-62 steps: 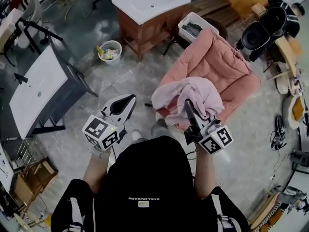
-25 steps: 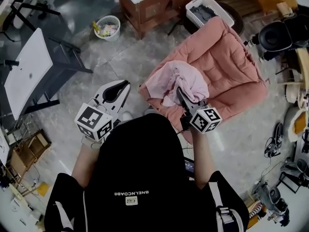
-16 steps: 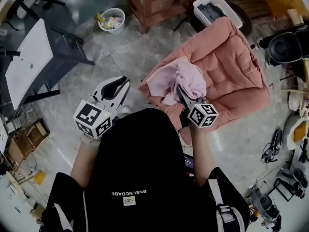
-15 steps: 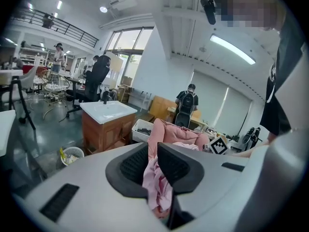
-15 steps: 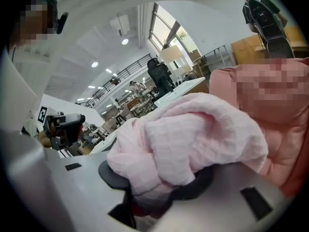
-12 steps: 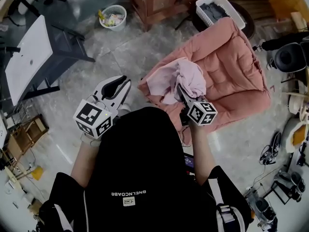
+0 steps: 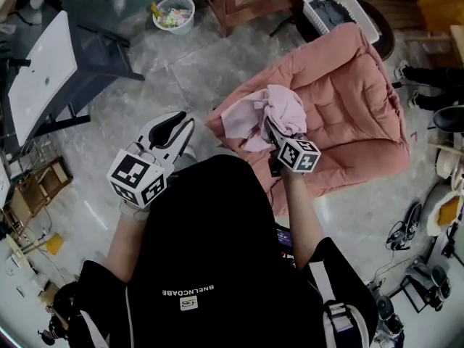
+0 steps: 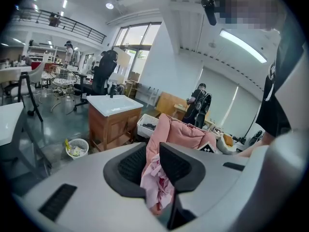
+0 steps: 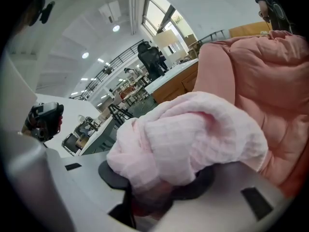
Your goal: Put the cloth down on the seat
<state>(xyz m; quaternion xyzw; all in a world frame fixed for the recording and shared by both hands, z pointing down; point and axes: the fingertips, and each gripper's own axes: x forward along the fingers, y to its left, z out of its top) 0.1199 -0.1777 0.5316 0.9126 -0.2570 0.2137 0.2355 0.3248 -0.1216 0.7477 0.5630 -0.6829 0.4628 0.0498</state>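
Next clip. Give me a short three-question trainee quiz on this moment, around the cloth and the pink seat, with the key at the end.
1. Which claw is clamped on the crumpled pale pink cloth?
2. True or false: the cloth lies released on the pink quilted padded seat.
3. What stands on the floor just beyond the seat's far end? A. a white plastic crate of dark items B. a red bucket C. a green stool

Key:
1. The right claw. The left claw, whose jaws have just been opening, holds nothing.
2. False: the right claw grips it, bunched up.
3. A.
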